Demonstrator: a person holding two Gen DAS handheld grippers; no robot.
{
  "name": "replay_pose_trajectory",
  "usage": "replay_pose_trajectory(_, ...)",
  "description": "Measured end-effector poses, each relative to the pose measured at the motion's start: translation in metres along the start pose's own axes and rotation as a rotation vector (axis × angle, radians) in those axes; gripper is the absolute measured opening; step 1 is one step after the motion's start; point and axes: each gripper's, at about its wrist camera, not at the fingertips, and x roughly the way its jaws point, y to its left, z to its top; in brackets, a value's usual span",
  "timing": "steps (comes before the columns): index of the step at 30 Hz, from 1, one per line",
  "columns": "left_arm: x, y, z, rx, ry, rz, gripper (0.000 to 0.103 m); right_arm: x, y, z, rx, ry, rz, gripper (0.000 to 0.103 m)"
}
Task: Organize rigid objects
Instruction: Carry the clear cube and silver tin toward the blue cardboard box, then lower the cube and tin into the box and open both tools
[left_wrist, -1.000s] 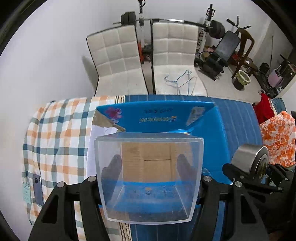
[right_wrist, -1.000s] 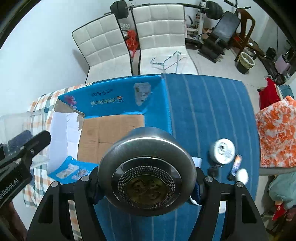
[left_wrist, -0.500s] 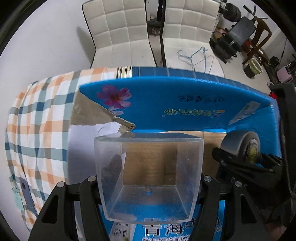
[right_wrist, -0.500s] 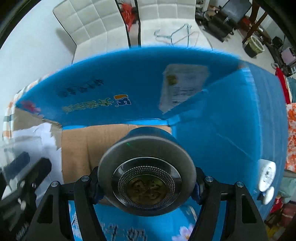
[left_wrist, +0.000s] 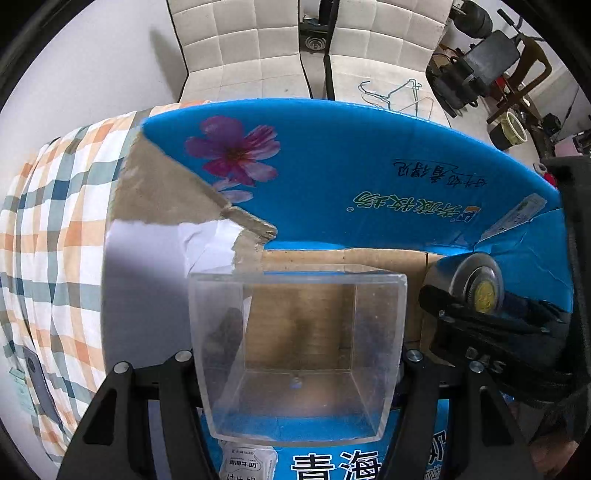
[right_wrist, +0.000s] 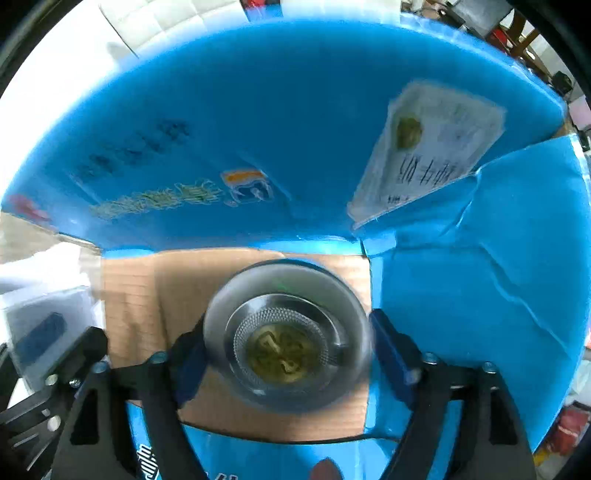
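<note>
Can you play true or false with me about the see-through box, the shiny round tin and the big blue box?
1. The left gripper holds a clear plastic box. True.
2. The clear plastic box is full of toys. False: it looks empty.
3. The round metal tin sits between the fingers of the right gripper, whose jaws have just been opening. True.
4. The blue cardboard box has its flaps closed. False: they stand open, showing the brown bottom.
5. A purple flower is printed on one flap. True.

Both wrist views look straight down, close above the open blue box. They share its brown cardboard floor and far flap.
</note>
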Motion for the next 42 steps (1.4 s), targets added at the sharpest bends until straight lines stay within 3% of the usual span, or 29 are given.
replay_pose_trajectory(5, -0.011, 0.005, -0.002, -0.019, -0.004, -0.031, 0.062, -0.028, -0.003, -0.002, -0.046, -0.051, -0.046, 0.092)
replay_pose_trajectory(9, -0.013, 0.002, 0.000, -0.021, -0.003, -0.055, 0.062, -0.048, -0.007, -0.014, -0.103, -0.086, -0.190, 0.092)
replay_pose_trajectory(15, 0.002, -0.016, 0.010, 0.021, 0.029, -0.077, 0.062, -0.049, 0.004, -0.030, -0.191, -0.078, -0.274, 0.092)
replay_pose_trajectory(21, 0.038, -0.031, 0.020, 0.046, 0.112, -0.095, 0.062, -0.025, 0.012, -0.034, -0.158, -0.027, -0.235, 0.092)
replay_pose_trajectory(24, 0.053, -0.035, 0.023, 0.039, 0.157, -0.140, 0.062, -0.019, 0.011, -0.035, -0.147, -0.007, -0.205, 0.093)
replay_pose_trajectory(28, 0.052, -0.046, 0.026, 0.089, 0.137, -0.122, 0.062, -0.015, 0.008, -0.036, -0.137, -0.002, -0.186, 0.093)
replay_pose_trajectory(35, 0.052, -0.044, 0.030, 0.094, 0.178, -0.110, 0.065, -0.015, 0.003, -0.025, -0.109, 0.005, -0.164, 0.093)
replay_pose_trajectory(37, 0.051, -0.042, 0.028, 0.098, 0.196, -0.090, 0.075, -0.015, -0.003, -0.026, -0.086, 0.009, -0.130, 0.093)
replay_pose_trajectory(39, 0.045, -0.040, 0.025, 0.104, 0.184, -0.076, 0.093, -0.016, -0.015, -0.026, -0.074, 0.010, -0.100, 0.093)
replay_pose_trajectory(42, 0.033, -0.035, 0.023, 0.094, 0.155, -0.064, 0.099, -0.021, -0.022, -0.032, -0.068, 0.010, -0.088, 0.094)
